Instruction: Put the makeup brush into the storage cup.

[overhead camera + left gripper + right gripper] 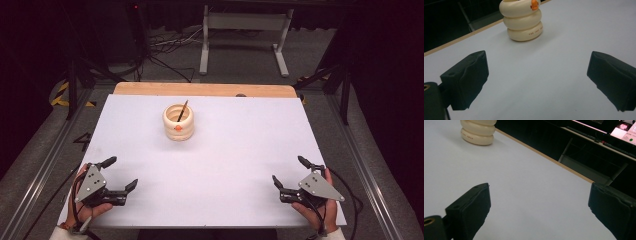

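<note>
Resting near the front left corner of the table [240,165], the left gripper [122,172] sits in the person's left hand [85,210] with its jaws spread wide and nothing between them; in the left gripper view only bare white tabletop lies between the two black pads. Farther in, well apart from both grippers and left of the table's middle toward its far edge, stands the cream ringed holder [178,122], upright, with an orange mark on its side and a dark pencil [182,111] leaning inside it. Near the front right corner the right gripper [289,169], held in the right hand [315,207], is likewise opened wide and empty above the white surface.
</note>
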Demonstrator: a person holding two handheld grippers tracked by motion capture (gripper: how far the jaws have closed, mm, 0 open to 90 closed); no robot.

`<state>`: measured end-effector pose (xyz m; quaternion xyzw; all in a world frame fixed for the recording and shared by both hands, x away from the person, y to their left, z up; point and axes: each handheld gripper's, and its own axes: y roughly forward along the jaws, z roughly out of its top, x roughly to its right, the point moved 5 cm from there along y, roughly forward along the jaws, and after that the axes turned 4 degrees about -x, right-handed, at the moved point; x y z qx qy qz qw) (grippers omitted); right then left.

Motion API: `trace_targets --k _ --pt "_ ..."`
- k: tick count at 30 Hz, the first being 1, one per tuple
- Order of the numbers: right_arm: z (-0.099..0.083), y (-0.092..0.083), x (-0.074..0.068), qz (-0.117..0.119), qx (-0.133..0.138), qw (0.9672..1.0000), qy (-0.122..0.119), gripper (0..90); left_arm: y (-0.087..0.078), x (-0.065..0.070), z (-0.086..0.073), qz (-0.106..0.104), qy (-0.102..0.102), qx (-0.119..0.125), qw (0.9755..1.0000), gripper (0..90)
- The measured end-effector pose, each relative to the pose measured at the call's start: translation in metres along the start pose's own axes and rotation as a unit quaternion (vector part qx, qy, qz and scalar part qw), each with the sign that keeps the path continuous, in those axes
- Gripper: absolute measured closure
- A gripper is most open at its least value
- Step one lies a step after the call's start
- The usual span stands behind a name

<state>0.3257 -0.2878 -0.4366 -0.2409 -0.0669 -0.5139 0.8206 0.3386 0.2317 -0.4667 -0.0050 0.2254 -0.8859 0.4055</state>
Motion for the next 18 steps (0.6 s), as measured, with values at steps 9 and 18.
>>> trace_targets --k 9,18 --pt "0.0007 -0.0004 0.0004 0.0 0.002 1.0 0.001 4.9 -0.0001 -0.0008 0.0001 -0.001 -0.003 0.001 1.0 5.2" --pt "0.0 -0.001 0.0026 -0.001 0.003 1.0 0.005 4.9 0.0006 -0.0023 -0.0005 -0.002 -0.004 0.0 1.0 5.3"
